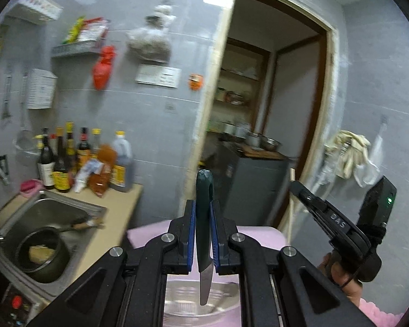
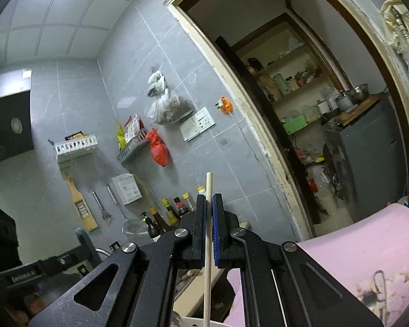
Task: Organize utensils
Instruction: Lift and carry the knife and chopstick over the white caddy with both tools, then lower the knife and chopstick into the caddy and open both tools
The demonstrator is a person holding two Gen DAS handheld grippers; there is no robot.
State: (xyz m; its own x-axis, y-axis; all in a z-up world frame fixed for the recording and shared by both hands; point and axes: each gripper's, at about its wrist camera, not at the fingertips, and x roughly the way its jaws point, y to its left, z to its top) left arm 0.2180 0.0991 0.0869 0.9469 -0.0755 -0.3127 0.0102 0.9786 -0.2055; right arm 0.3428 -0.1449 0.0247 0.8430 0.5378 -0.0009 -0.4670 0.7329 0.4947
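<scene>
Left wrist view – left gripper [image 1: 203, 234] pinching knife [image 1: 204, 218], right gripper [image 2: 208, 229] pinching chopstick [image 2: 208, 234]

Home kitchen, sink [image 1: 54, 212], sauce bottles [image 1: 68, 160], tiled wall [image 1: 150, 114]

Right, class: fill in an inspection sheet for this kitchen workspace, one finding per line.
Surface: beige countertop beside a steel sink.
Job's things: knife with a dark green handle, blade hanging down; pale chopstick, roughly upright.
Clutter: sauce bottles crowd the counter's back; dark pot sits in the sink.
Grippers: left gripper shut on the knife handle; right gripper shut on the chopstick.
Cables: nothing seen.
Surroundings: grey tiled wall with a red bag and a clear bag hanging; open doorway to a storeroom; pink basin below.
</scene>
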